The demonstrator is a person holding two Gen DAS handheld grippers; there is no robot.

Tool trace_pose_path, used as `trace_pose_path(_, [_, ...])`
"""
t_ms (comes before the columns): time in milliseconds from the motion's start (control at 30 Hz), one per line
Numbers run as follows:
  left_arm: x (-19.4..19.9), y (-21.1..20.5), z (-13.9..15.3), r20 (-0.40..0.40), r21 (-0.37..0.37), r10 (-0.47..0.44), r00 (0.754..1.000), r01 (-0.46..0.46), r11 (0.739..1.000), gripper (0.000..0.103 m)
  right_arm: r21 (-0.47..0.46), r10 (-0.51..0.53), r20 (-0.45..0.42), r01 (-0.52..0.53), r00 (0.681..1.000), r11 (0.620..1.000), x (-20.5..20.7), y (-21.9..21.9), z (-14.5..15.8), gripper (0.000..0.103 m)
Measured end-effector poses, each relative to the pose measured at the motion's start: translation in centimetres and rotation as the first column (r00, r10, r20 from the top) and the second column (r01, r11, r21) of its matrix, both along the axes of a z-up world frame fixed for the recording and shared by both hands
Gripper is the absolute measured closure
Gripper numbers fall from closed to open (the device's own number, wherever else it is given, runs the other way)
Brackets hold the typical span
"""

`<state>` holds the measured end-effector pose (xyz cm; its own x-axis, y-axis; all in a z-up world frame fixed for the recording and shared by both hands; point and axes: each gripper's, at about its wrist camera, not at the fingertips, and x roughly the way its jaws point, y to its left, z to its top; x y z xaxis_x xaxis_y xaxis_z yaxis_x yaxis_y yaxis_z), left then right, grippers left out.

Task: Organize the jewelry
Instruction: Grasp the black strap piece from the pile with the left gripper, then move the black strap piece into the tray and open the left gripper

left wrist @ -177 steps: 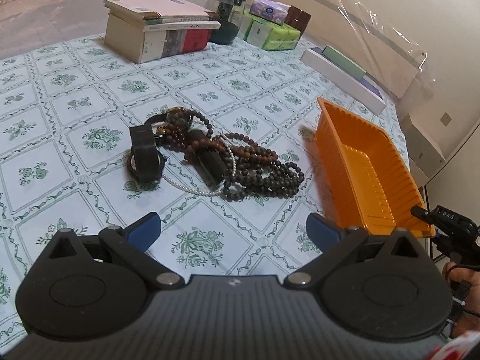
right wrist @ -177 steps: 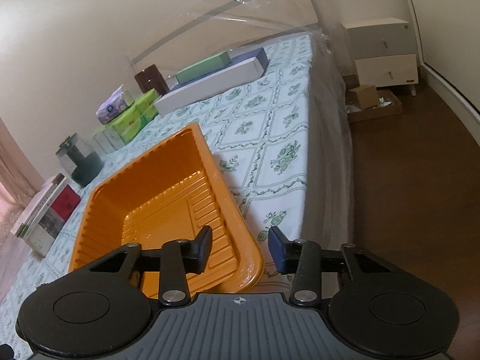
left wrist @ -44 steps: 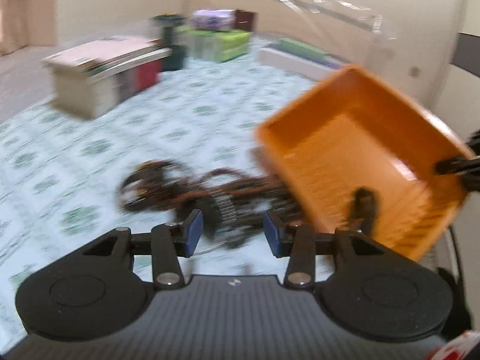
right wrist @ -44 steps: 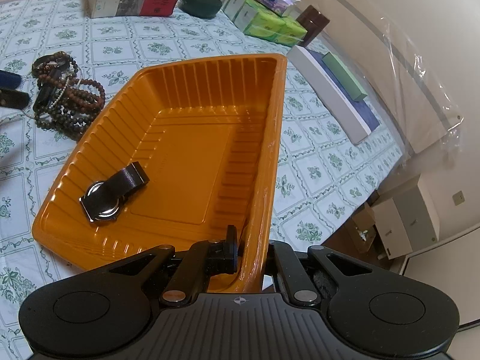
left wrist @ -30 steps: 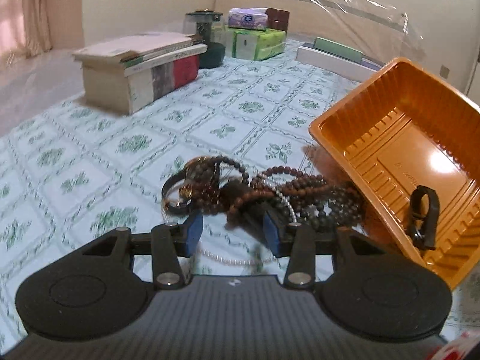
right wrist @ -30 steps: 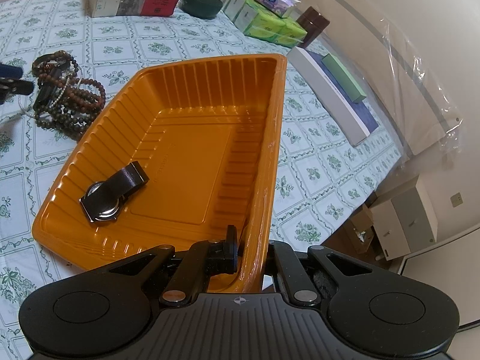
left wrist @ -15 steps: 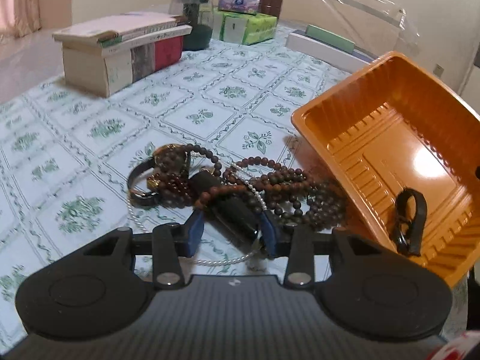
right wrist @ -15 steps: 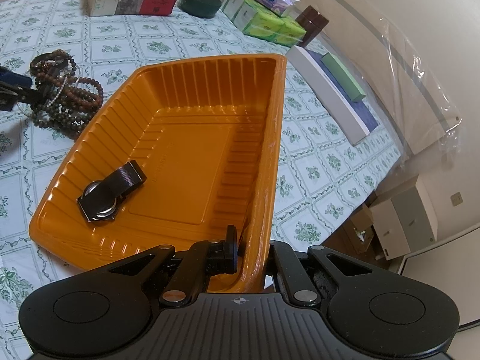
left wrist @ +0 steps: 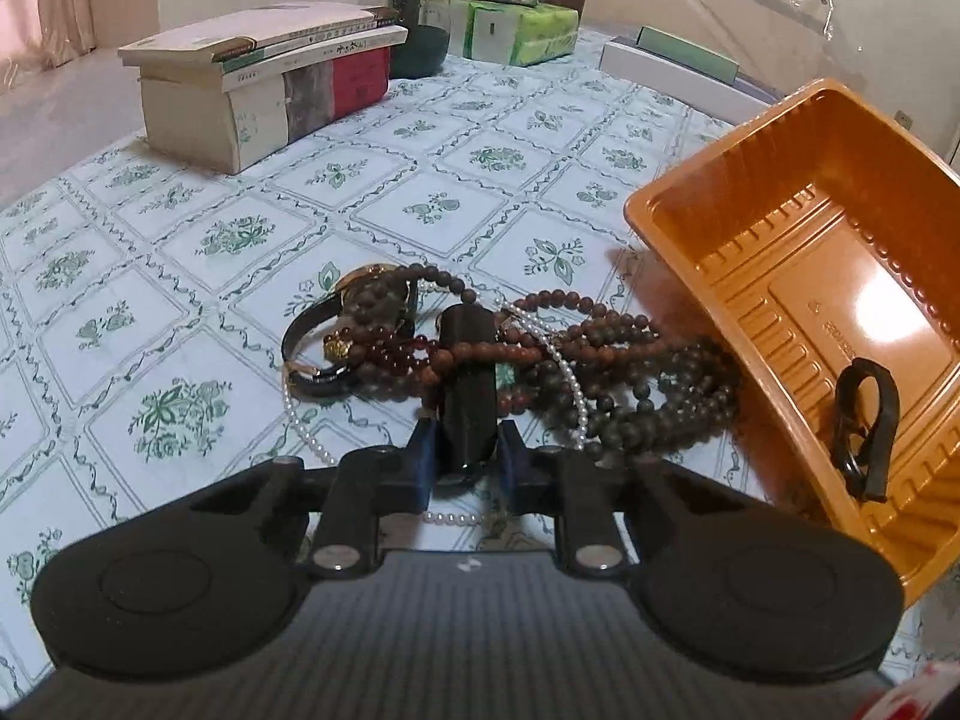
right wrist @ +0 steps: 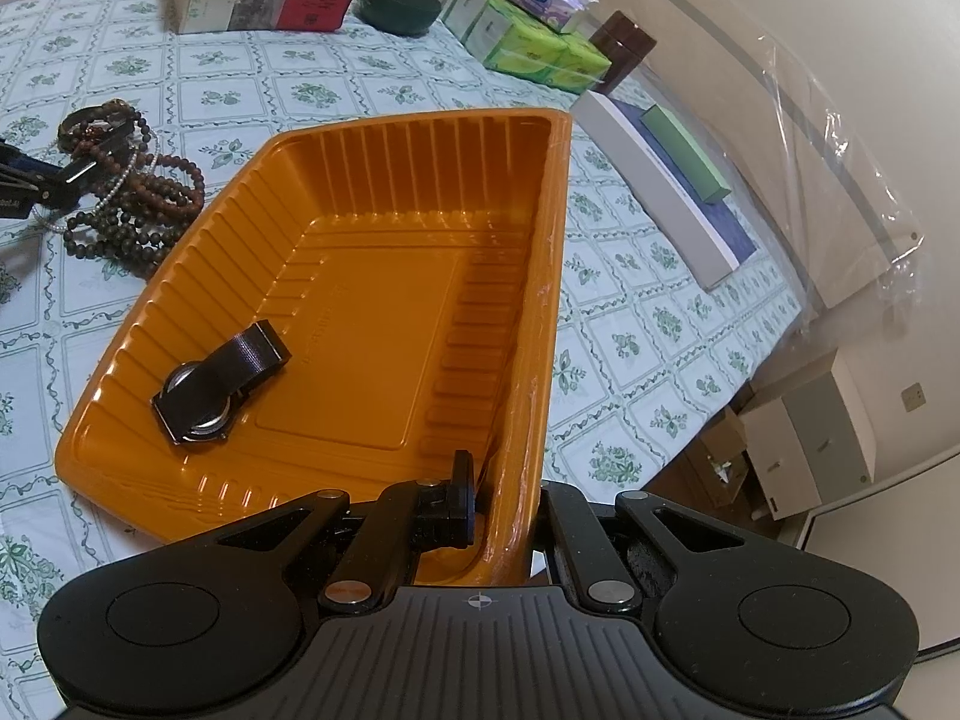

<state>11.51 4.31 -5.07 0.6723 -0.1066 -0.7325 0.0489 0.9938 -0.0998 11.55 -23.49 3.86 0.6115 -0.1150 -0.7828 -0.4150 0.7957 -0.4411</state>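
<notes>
Now the black watch strap [left wrist: 467,384] is pinched at its near end by the left tongs [left wrist: 463,463], whose jaws have just been closing on it. Its long axis runs toward twelve o'clock, under the bead bracelets [left wrist: 606,360] heaped on the bed. The orange tray [right wrist: 384,276], at three o'clock, is clamped by its rim in the right tongs [right wrist: 501,519], one watch [right wrist: 219,387] already inside.
</notes>
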Motion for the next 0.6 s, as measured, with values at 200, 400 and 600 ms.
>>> trace_pose_path(200, [-0.4, -0.2, 0.4, 0.01, -0.005, -0.018, 1.0, 0.018, 1.0, 0.084, 0.0, -0.003, 0.001, 0.003, 1.0, 1.0, 0.1, 0.0, 0.0, 0.098])
trace_pose_path(400, [-3.4, 0.5, 1.6, -0.022, -0.076, -0.037, 0.999, 0.035, 0.996, 0.084, 0.0, -0.001, 0.004, 0.001, 1.0, 1.0, 0.1, 0.0, 0.0, 0.098])
trace_pose_path(600, [-6.3, 0.4, 2.5, -0.011, -0.117, -0.043, 0.999, 0.041, 0.992, 0.084, 0.003, -0.005, 0.006, 0.005, 1.0, 1.0, -0.1, 0.0, -0.1, 0.098])
